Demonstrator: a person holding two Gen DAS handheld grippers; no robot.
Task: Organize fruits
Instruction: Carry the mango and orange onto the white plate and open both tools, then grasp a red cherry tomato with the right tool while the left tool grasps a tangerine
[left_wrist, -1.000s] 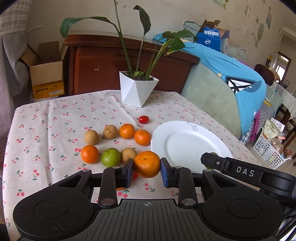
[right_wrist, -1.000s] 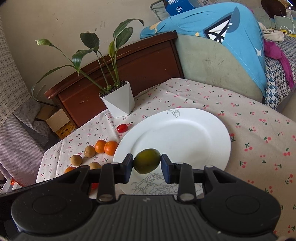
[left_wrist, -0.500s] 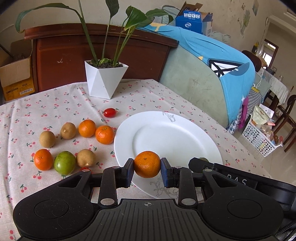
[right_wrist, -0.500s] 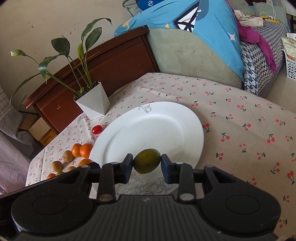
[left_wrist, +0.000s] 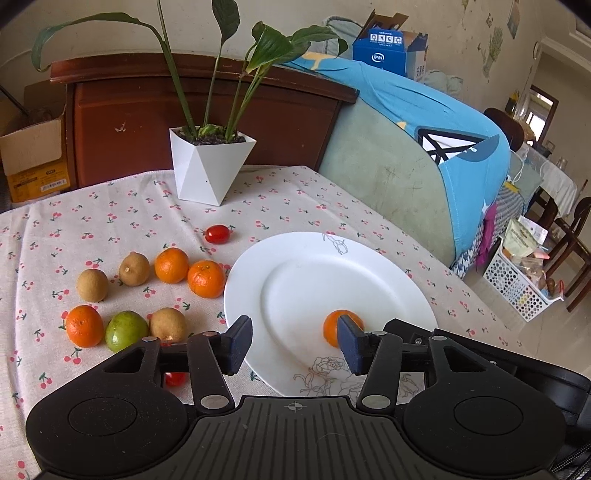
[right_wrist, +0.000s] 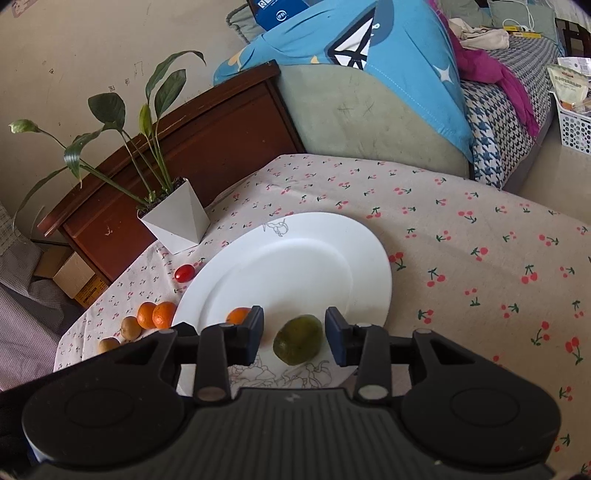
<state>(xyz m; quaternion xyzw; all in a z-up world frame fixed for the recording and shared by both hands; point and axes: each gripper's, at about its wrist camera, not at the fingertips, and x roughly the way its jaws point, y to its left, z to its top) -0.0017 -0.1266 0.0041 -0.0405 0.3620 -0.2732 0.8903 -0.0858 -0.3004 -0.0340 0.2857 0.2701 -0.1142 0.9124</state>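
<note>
Fruits now sit on the round white plate (left_wrist: 388, 273): a small orange mandarin (left_wrist: 334, 326) near its 6 o'clock rim and a dull green lime (right_wrist: 297, 339) beside it, at the mandarin's 3 o'clock in the right wrist view. Both the left gripper (left_wrist: 293, 345) and the right gripper (right_wrist: 294, 336) have just been opening, jaws spread and pads clear of the fruit. At the plate's 9 o'clock, on the cherry-print tablecloth (left_wrist: 110, 221), lie more mandarins, brown longans and a red cherry tomato (left_wrist: 217, 234).

- My left gripper (left_wrist: 293, 345) tilts downward, its jaws just opened and standing wide apart.
- My right gripper (right_wrist: 295, 339) tilts downward too, jaws just parted, gripping nothing.
</note>
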